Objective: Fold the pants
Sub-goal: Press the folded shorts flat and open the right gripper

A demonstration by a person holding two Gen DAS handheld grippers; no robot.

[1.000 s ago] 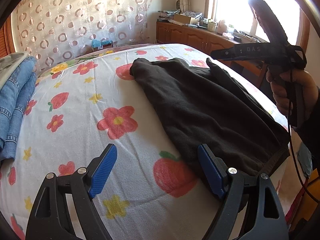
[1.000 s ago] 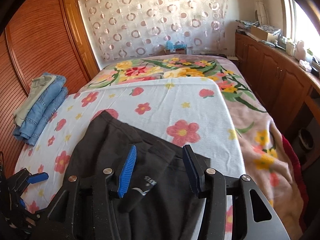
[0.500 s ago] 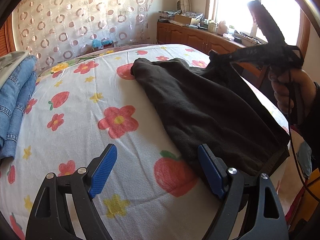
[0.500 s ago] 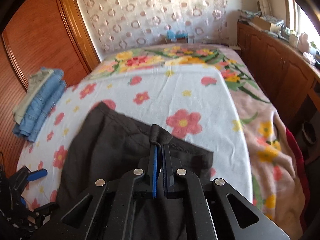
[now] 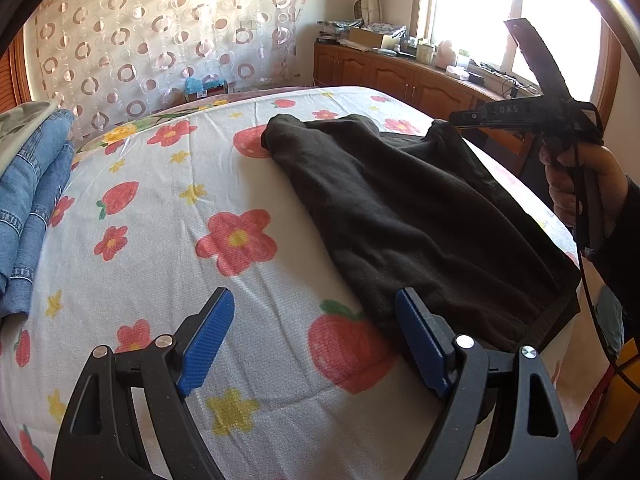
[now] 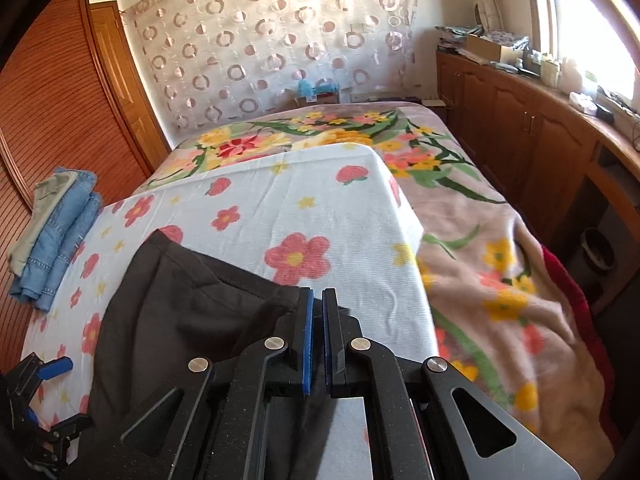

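Black pants lie spread on a white bedspread with red flowers. My left gripper is open and empty, low over the bedspread beside the pants' near edge; its right finger touches the cloth edge. My right gripper is shut on the pants' far corner and lifts it off the bed. It also shows in the left wrist view, held by a hand at the right, pinching a raised peak of cloth.
A stack of folded blue jeans lies at the bed's left edge, also in the right wrist view. A flowered pink blanket covers the bed's right side. Wooden cabinets run along the window wall.
My right gripper went from open above the pants to shut on their corner, then lifted and pulled it back. My left gripper has stayed in place and open.
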